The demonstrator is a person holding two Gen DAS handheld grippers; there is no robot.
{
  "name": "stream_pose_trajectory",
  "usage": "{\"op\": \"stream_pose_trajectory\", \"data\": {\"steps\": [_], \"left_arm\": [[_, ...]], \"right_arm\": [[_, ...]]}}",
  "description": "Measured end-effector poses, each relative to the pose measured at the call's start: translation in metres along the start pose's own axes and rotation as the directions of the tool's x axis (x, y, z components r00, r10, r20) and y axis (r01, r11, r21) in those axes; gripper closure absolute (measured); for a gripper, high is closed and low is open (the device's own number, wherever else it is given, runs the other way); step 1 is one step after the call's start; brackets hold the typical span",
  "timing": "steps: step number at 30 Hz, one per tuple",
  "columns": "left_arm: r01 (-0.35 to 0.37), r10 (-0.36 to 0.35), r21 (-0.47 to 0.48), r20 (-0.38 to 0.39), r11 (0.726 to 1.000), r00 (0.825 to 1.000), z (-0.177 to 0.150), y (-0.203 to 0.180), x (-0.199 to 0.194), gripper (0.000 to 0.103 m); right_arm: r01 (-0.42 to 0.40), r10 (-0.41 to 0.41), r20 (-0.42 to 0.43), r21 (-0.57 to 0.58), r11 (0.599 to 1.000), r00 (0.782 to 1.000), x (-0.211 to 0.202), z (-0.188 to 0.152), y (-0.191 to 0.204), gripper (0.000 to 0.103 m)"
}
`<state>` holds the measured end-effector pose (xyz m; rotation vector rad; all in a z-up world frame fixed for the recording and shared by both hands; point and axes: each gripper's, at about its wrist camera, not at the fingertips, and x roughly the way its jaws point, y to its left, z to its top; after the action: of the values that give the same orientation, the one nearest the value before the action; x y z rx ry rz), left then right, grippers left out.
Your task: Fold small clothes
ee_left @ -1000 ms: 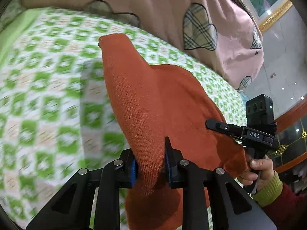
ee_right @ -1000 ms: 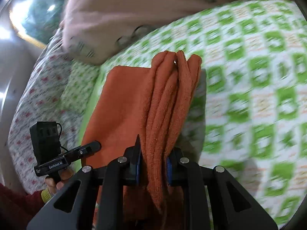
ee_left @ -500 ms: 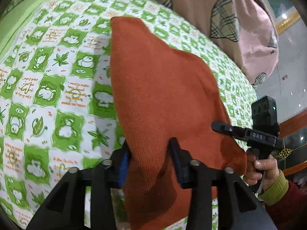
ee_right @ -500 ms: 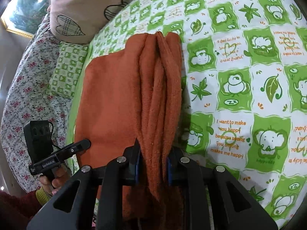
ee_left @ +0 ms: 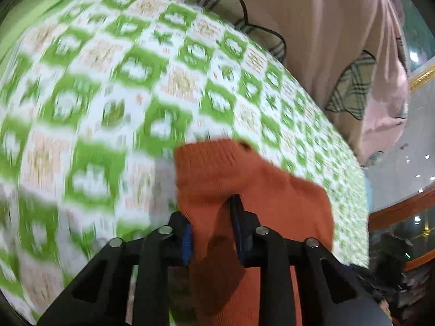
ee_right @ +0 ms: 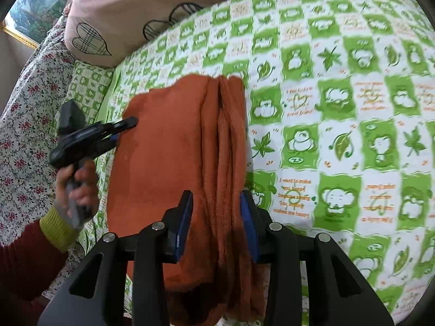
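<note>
I'm mid-fold: my left gripper (ee_left: 212, 225) pinches an edge of the orange knit (ee_right: 174, 163), which lies on the green checked sheet (ee_right: 339, 81). My right gripper (ee_right: 217, 222) stands a little open around the bunched folds; next I judge both should settle and flatten them

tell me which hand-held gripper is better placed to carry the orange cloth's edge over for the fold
Left, probably. The left hand-held gripper is shut on the orange cloth at its lifted edge, while the right hand-held gripper looks looser around the bunched folds.
</note>
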<state>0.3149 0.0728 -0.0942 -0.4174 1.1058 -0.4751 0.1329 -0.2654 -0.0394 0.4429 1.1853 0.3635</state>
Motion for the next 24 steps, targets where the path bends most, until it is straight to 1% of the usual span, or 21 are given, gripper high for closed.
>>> {"op": "stream_pose_trajectory", "data": {"steps": [1, 2, 5, 7, 9, 10, 11, 12, 14, 17, 19, 20, 22, 24], "left_arm": [[-0.009, 0.009, 0.017, 0.012, 1.000, 1.000, 0.006, -0.004, 0.001, 0.089], [-0.019, 0.018, 0.040, 0.028, 0.999, 0.999, 0.012, -0.010, 0.000, 0.092], [-0.052, 0.046, 0.095, 0.064, 0.994, 0.997, 0.027, -0.025, -0.005, 0.092], [-0.093, 0.085, 0.110, 0.075, 0.990, 0.994, 0.031, -0.030, -0.008, 0.090], [-0.117, 0.110, 0.100, 0.071, 0.988, 0.991, 0.029, -0.029, -0.012, 0.081], [-0.119, 0.113, 0.091, 0.067, 0.989, 0.991, 0.026, -0.028, -0.015, 0.072], [-0.119, 0.113, 0.084, 0.070, 0.989, 0.991, 0.021, -0.026, -0.020, 0.069], [-0.120, 0.115, 0.080, 0.072, 0.990, 0.991, 0.014, -0.025, -0.026, 0.068], [-0.124, 0.119, 0.065, 0.072, 0.990, 0.990, -0.004, -0.023, -0.038, 0.063], [-0.103, 0.101, 0.037, 0.065, 0.994, 0.993, -0.036, -0.019, -0.055, 0.060], [-0.098, 0.096, 0.026, 0.049, 0.995, 0.994, -0.056, -0.019, -0.060, 0.059], [-0.094, 0.094, 0.017, 0.031, 0.995, 0.995, -0.070, -0.018, -0.063, 0.059], [-0.094, 0.094, 0.015, 0.006, 0.995, 0.996, -0.089, -0.018, -0.064, 0.058], [-0.092, 0.092, 0.007, -0.023, 0.996, 0.996, -0.108, -0.016, -0.064, 0.056]], "right_arm": [[0.002, -0.002, 0.005, 0.000, 1.000, 1.000, -0.002, -0.001, 0.000, 0.066], [0.004, -0.004, 0.012, 0.001, 1.000, 1.000, -0.006, -0.001, -0.001, 0.066], [0.006, -0.006, 0.034, 0.002, 1.000, 0.999, -0.015, -0.004, 0.001, 0.066], [0.001, -0.001, 0.044, 0.001, 1.000, 0.999, -0.019, -0.005, 0.003, 0.066], [-0.004, 0.004, 0.050, -0.003, 1.000, 0.999, -0.021, -0.005, 0.008, 0.066], [-0.008, 0.008, 0.052, -0.006, 1.000, 0.999, -0.021, -0.005, 0.010, 0.066], [-0.012, 0.013, 0.052, -0.008, 1.000, 0.999, -0.020, -0.004, 0.012, 0.066], [-0.016, 0.017, 0.053, -0.013, 1.000, 0.998, -0.020, -0.004, 0.014, 0.066], [-0.014, 0.016, 0.059, -0.037, 0.999, 0.998, -0.019, -0.001, 0.021, 0.066], [-0.013, 0.016, 0.058, -0.044, 0.999, 0.998, -0.010, 0.007, 0.026, 0.066], [-0.019, 0.021, 0.054, -0.043, 0.999, 0.998, -0.002, 0.012, 0.026, 0.066], [-0.024, 0.026, 0.049, -0.044, 0.999, 0.998, 0.002, 0.016, 0.027, 0.066], [-0.030, 0.031, 0.036, -0.045, 0.999, 0.999, 0.012, 0.020, 0.029, 0.067], [-0.012, 0.012, 0.010, -0.046, 0.999, 1.000, 0.025, 0.023, 0.030, 0.067]]}}
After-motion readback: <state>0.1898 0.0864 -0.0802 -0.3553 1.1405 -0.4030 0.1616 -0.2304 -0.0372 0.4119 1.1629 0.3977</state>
